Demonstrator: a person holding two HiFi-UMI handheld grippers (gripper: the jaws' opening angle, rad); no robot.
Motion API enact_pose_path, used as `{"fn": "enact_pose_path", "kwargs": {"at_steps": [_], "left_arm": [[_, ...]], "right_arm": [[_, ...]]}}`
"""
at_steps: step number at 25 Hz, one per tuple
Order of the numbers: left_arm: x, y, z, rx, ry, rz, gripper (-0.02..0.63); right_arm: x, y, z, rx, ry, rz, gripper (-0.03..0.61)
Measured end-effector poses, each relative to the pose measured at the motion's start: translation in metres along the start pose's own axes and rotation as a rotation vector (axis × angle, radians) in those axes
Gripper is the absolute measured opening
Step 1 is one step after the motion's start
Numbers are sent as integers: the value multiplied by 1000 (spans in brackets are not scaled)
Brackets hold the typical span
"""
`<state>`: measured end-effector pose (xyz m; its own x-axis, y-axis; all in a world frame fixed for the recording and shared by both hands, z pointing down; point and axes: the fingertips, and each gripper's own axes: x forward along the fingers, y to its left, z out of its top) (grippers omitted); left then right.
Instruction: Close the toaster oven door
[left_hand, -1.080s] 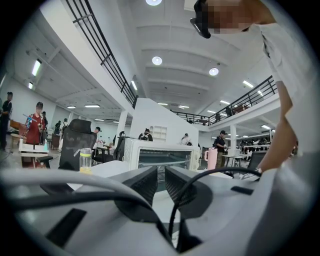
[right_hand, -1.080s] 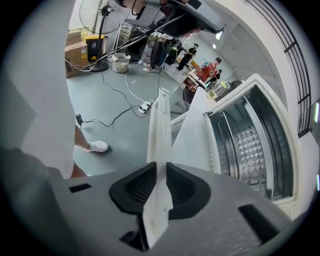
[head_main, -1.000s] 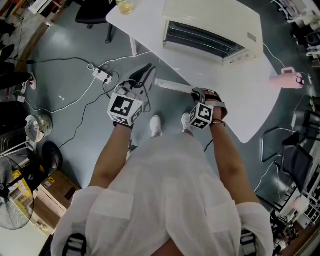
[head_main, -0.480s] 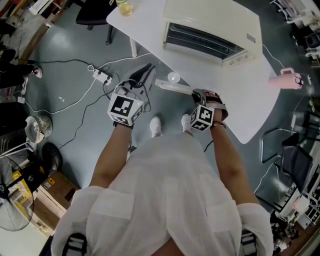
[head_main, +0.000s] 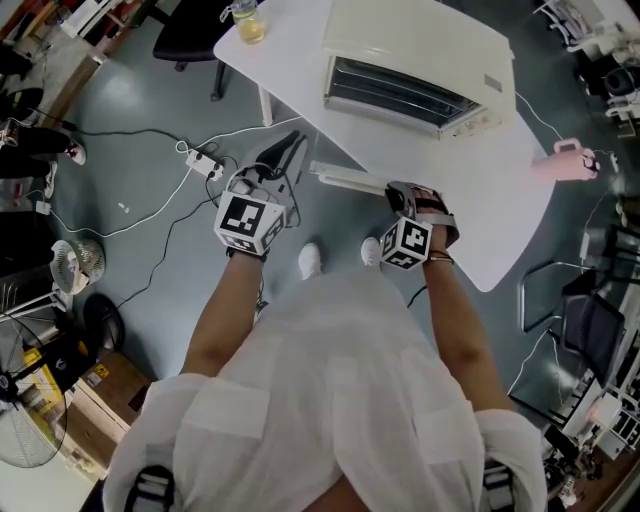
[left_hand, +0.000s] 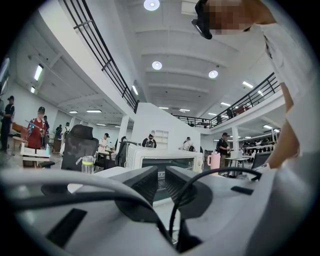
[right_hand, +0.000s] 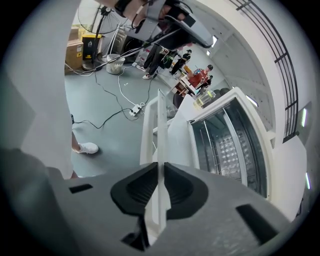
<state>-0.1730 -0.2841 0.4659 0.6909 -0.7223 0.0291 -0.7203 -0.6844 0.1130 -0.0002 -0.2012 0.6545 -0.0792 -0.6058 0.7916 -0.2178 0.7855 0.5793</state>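
The cream toaster oven (head_main: 410, 55) stands on the white table (head_main: 500, 220) with its door (head_main: 345, 178) hanging open toward me. My right gripper (head_main: 400, 192) is at the door's near right end. In the right gripper view its jaws are closing and the pads (right_hand: 142, 187) press on the thin white door handle (right_hand: 159, 125); the oven's racks (right_hand: 235, 145) show to the right. My left gripper (head_main: 285, 150) hangs left of the door, off the table, its fingers (left_hand: 145, 187) a narrow gap apart with nothing between them, and it faces the oven (left_hand: 165, 162).
A bottle of yellow liquid (head_main: 245, 20) stands at the table's far left corner and a pink jug (head_main: 565, 160) at its right. A power strip and cables (head_main: 205, 155) lie on the floor to the left. A fan (head_main: 75, 250) stands further left, a chair (head_main: 590, 320) to the right.
The right gripper has drawn slightly toward me along the door's edge. The left gripper and the open door stay where they were.
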Motion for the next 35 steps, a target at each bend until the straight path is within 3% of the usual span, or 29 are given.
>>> {"fn": "enact_pose_path", "kwargs": {"at_steps": [21,35], "left_arm": [[9,1,29,23,-51,16,28],[12,17,42,29,-61,62,28]], "right_arm": [[-39,-104,10,-25,-19,-214,26],[-37,-173,10,-25,18,-273,38]]}}
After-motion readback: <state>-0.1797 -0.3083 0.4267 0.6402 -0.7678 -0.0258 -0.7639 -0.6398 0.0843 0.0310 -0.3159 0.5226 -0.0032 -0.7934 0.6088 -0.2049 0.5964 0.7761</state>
